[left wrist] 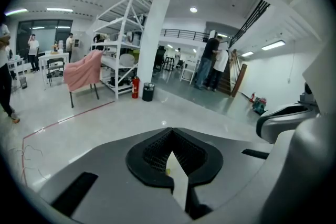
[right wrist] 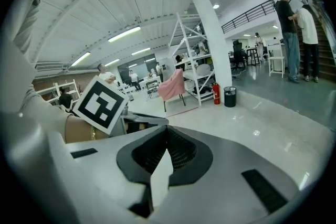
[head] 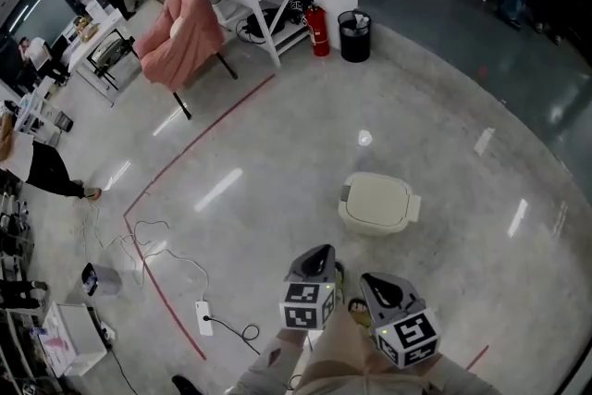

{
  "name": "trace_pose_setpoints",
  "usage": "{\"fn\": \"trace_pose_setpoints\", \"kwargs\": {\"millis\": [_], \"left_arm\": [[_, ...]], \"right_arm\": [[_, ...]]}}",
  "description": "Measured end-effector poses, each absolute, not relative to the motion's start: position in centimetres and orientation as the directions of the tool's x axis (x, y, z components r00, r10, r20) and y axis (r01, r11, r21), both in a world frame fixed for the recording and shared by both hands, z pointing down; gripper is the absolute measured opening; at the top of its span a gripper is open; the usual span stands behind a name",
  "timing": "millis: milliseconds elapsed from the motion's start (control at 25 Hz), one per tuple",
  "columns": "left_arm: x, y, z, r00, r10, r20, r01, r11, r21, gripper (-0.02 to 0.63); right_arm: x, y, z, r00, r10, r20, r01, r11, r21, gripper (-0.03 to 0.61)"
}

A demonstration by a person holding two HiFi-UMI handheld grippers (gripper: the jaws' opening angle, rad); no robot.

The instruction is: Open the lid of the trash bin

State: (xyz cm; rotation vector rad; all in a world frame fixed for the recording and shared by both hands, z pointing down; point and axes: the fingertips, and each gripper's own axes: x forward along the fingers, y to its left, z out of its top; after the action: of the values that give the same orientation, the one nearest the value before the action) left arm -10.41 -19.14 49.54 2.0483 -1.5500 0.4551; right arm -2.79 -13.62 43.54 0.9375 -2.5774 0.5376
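trash bin closed on the floor, both grippers held back

the trash bin (head: 377,203) is a low, cream, rounded-square tub standing alone on the polished floor (head: 277,134), just ahead of the person, with its lid (head: 374,197) down flat. neither gripper view shows it; both look across the room above it.

the left gripper (head: 319,254) and right gripper (head: 372,282) sit close to the person's body, near the bin but not touching it. each has its fingers (left wrist: 152,152) together with nothing between them; the right's fingers (right wrist: 184,152) read the same.

the bin looks like light, stiff plastic, so it will probably slide on the glossy floor if pushed sideways. a small grey tab (head: 344,193) on the lid's left edge seems the likeliest place to lift; the smooth lid top offers little to pinch. steadying the body with the other gripper may help.

there is open floor all round. the cable (head: 153,240) and the red line (head: 157,171) lie well to the left.
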Motion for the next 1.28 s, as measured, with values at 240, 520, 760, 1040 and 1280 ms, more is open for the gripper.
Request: {"fn": "trace_pose_setpoints", "kwargs": {"millis": [240, 520, 760, 1040, 1280], "left_arm": [[-11.9, -24.0, 56.6, 0.304, -0.718, 0.626, -0.952, -0.207, 0.224, 0.003], [-12.8, -28.1, 64.3, 0.313, -0.648, 0.694, -0.95, -0.221, 0.222, 0.003], [-12.9, -31.7, 69.9, 0.333, -0.604, 0.725, -0.943, -0.219, 0.25, 0.003], [-12.4, -35.7, 77.0, 0.356, -0.555, 0.752, -0.934, -0.244, 0.262, 0.003], [-12.6, -39.0, 82.2, 0.355, -0.526, 0.773, -0.934, -0.246, 0.261, 0.003]], "right_arm": [[-3.9, -17.4, 47.3, -0.682, -0.551, 0.48, -0.713, 0.646, -0.272, 0.005], [-4.6, -20.2, 52.4, -0.648, -0.556, 0.52, -0.75, 0.583, -0.311, 0.006], [-5.5, -22.0, 57.5, -0.618, -0.536, 0.575, -0.774, 0.54, -0.33, 0.005], [-6.5, -23.0, 63.3, -0.595, -0.507, 0.623, -0.792, 0.501, -0.348, 0.005], [-7.2, -23.7, 66.6, -0.601, -0.47, 0.646, -0.782, 0.513, -0.354, 0.005]]}}
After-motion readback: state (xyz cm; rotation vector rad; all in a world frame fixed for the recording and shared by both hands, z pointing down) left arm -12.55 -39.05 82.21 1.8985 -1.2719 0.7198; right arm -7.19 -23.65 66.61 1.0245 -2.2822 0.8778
